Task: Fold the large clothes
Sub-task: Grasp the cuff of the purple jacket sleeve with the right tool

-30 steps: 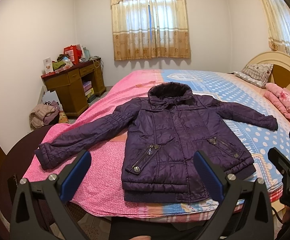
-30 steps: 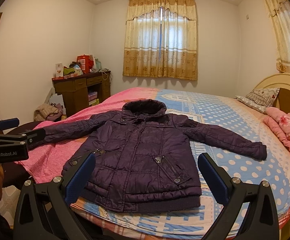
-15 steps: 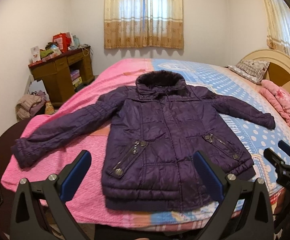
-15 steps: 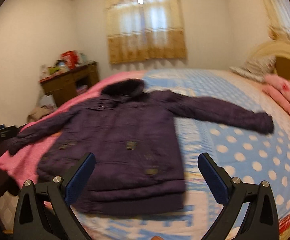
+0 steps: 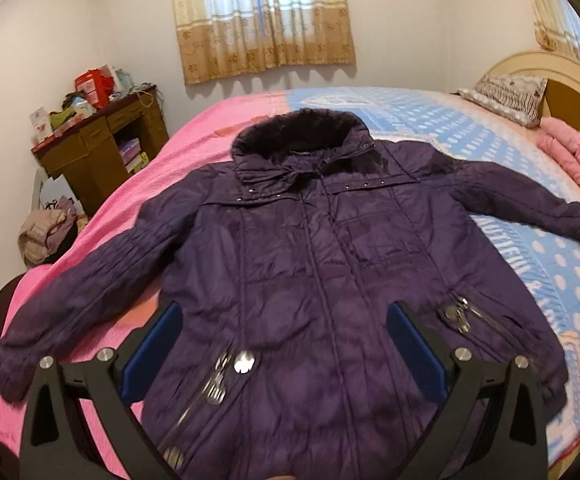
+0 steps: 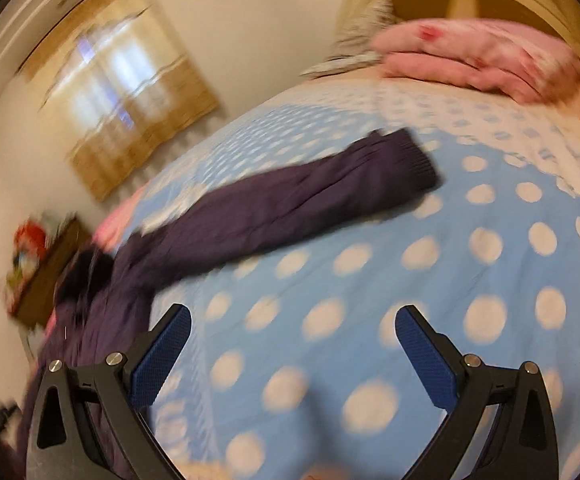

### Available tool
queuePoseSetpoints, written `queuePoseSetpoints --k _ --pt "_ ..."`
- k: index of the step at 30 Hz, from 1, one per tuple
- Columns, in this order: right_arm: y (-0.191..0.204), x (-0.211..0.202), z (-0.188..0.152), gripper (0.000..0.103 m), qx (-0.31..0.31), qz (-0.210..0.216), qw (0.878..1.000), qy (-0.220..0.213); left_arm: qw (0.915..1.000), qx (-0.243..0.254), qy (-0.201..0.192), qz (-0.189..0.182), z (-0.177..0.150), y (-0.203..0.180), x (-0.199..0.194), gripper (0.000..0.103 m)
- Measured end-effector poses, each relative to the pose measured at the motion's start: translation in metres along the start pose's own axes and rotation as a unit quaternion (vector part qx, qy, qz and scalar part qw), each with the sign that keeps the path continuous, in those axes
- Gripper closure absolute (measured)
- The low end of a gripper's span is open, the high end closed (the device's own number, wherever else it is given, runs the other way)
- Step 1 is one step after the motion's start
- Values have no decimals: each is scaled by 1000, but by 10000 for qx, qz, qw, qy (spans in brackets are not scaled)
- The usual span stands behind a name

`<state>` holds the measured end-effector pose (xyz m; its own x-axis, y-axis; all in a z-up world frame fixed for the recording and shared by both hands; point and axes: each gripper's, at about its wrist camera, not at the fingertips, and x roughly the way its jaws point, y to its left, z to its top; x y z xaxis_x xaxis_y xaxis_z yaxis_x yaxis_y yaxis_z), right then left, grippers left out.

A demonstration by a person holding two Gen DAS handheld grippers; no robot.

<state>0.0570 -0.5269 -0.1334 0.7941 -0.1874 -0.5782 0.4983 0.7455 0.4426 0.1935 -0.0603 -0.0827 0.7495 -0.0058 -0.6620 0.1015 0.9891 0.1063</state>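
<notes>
Lying flat and unfolded across the bed (image 5: pixel 177 148), purple jacket (image 5: pixel 322 264), both sleeves spread; every fold left. Left tool (image 5: pixel 281 344) wide and empty over the hem, jacket at 12 o'clock. Right tool (image 6: pixel 292 354) wide, empty above polka-dot cover; right sleeve (image 6: pixel 302 204) at 11 o'clock, apart.
</notes>
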Motion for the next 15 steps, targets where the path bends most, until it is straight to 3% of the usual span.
queuePoseSetpoints --k 5,11,15 --pt "-39 31 44 2 708 -72 9975 0 9997 48 162 183 6 -2 40 0" --pt "-68 66 75 3 1671 21 9859 1 9984 -89 416 376 5 9 65 0" --pt "-69 92 81 18 1927 3 9811 153 9980 -212 452 385 5 12 71 0"
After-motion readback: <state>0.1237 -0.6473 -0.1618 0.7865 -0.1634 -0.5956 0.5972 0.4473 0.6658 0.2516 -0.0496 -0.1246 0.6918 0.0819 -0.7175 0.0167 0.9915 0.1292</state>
